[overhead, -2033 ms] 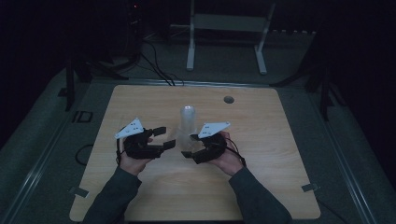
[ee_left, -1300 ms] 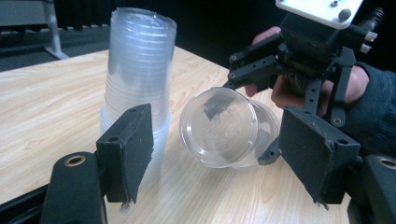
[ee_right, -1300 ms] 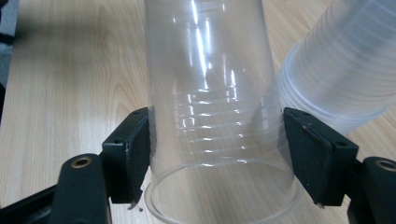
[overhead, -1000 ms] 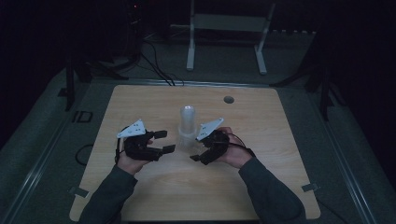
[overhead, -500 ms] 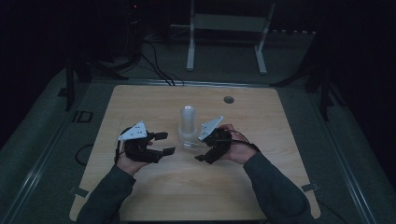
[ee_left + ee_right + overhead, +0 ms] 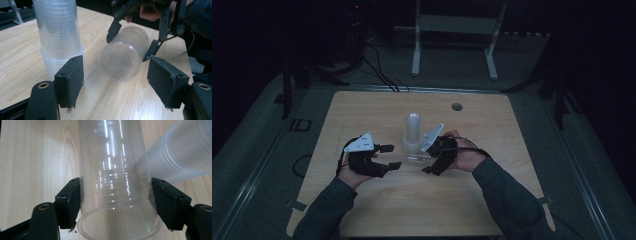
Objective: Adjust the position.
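Your right gripper (image 6: pixel 116 202) clasps a clear cup (image 6: pixel 117 182) lying on its side.
Your left gripper (image 6: pixel 117 82) gapes empty just before that cup's base, the cup stack (image 6: pixel 58 35) beside it; earlier your right hand sat lower.

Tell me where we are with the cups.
Done: a stack stands upright on the table. In hand: the right gripper straddles one loose cup lying on its side by the stack, jaws at its walls; grip unconfirmed. Left gripper is open and empty. Left: lifting that cup, probably onto the stack.
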Tool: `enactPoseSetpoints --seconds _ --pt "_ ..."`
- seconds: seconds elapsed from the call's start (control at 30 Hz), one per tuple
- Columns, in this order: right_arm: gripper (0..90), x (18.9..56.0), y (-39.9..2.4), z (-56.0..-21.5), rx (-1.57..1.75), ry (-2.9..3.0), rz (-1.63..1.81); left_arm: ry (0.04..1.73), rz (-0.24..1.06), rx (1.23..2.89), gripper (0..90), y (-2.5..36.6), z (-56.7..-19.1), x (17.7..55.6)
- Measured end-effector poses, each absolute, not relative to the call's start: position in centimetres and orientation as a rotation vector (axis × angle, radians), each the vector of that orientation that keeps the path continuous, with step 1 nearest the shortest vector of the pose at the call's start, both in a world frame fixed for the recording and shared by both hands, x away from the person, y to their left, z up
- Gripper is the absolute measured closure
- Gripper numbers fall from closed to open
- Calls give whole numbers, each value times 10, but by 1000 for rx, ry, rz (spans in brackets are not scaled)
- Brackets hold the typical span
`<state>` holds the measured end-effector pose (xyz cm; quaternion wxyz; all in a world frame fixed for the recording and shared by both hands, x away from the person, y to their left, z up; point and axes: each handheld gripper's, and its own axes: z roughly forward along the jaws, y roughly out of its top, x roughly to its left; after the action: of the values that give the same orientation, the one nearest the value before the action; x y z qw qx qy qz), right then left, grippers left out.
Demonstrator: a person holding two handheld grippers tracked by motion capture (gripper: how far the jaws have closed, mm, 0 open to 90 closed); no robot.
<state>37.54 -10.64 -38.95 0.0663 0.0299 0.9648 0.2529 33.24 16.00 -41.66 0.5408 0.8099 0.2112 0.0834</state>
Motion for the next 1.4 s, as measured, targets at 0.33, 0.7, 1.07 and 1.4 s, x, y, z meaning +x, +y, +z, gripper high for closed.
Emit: enactPoseSetpoints --seconds 0.33,0.7,1.07,1.4 --pt "283 376 -101 -390 45 2926 693 475 220 1997 288 150 -418 331" --pt "283 374 -96 -393 4 2940 621 432 245 2103 284 137 -420 328" --pt "283 368 -86 -399 -52 2953 525 407 258 2182 284 129 -422 326" --pt "283 365 -81 -400 -94 2946 477 400 276 2226 284 124 -425 326"
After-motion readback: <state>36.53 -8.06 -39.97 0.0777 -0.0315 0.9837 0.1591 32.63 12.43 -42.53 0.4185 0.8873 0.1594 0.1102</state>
